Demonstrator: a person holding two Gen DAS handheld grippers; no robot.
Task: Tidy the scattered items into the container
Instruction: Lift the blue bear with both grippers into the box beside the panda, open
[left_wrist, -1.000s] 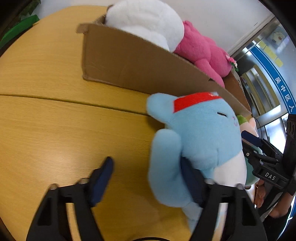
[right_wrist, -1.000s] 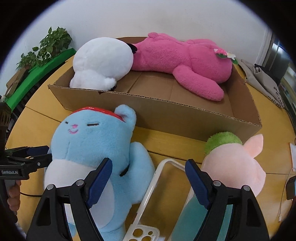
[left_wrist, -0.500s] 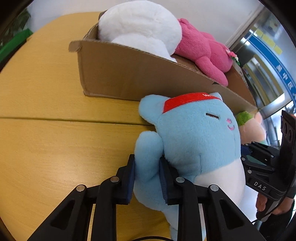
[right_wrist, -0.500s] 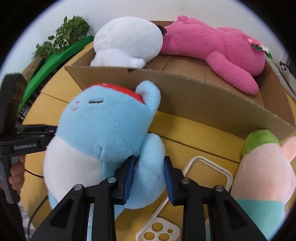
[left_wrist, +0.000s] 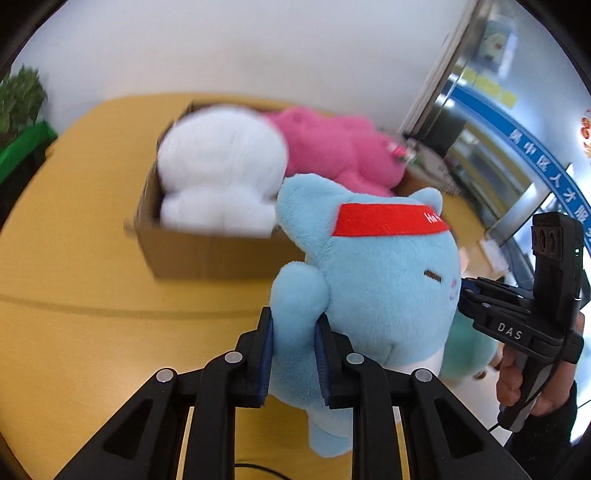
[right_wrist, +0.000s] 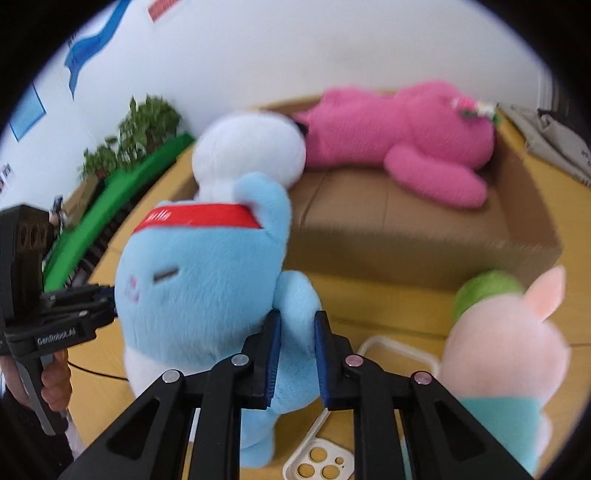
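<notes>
A blue plush cat with a red headband hangs in the air in front of the cardboard box. My left gripper is shut on one of its arms. My right gripper is shut on the other arm of the blue plush. The box holds a white plush and a pink plush. A pink plush with a green top and teal shirt sits on the table at the right.
A clear phone case lies on the yellow wooden table under the blue plush. A green bench and plants stand at the far left. A grey bag lies behind the box.
Both grippers have lifted the blue plush off the table and raised it to about the height of the box's rim. The background is blurred with motion.
</notes>
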